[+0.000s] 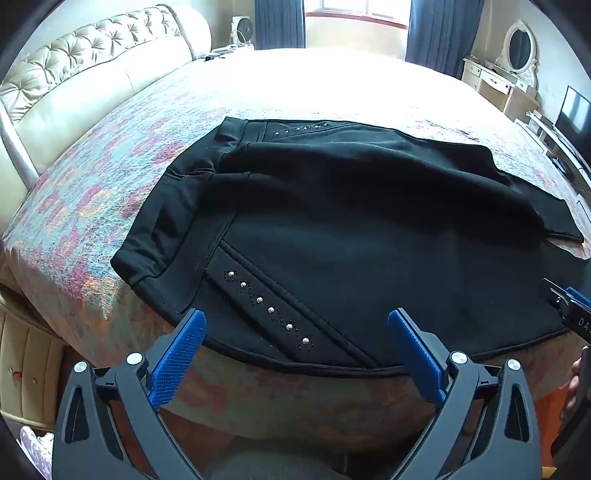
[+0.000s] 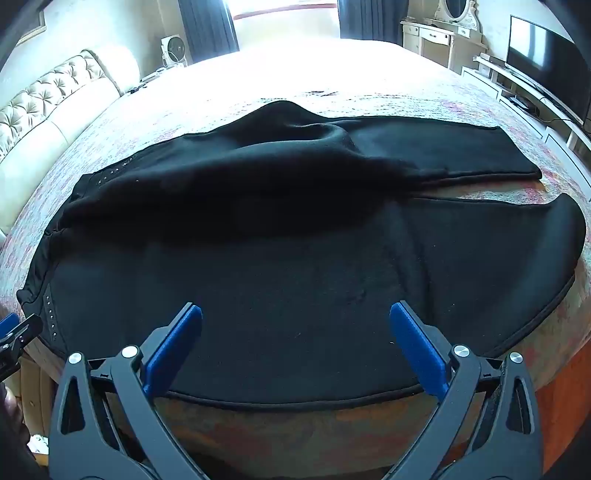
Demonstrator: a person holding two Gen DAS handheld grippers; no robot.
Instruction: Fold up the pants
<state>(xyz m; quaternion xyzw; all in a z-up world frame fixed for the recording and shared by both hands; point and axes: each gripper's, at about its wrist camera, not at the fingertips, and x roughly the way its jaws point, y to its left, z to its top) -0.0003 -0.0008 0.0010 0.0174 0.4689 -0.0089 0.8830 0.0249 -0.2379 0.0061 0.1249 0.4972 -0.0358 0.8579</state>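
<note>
Black pants (image 1: 351, 236) with studded trim lie spread across the bed, waist to the left, legs to the right (image 2: 461, 155). The far leg is bunched up in a hump (image 2: 295, 125). My left gripper (image 1: 297, 325) is open, its blue fingers just over the near edge of the pants by the studded pocket strip (image 1: 266, 306). My right gripper (image 2: 295, 321) is open and empty over the near leg's edge. The right gripper also shows in the left wrist view (image 1: 570, 306), and the left gripper shows in the right wrist view (image 2: 14, 332).
The bed (image 1: 92, 221) has a patterned pink and blue cover and a tufted cream headboard (image 1: 74, 74) at the left. A dresser with mirror (image 1: 513, 74) and a TV (image 2: 546, 59) stand at the right. A window with dark curtains (image 1: 354, 22) is at the back.
</note>
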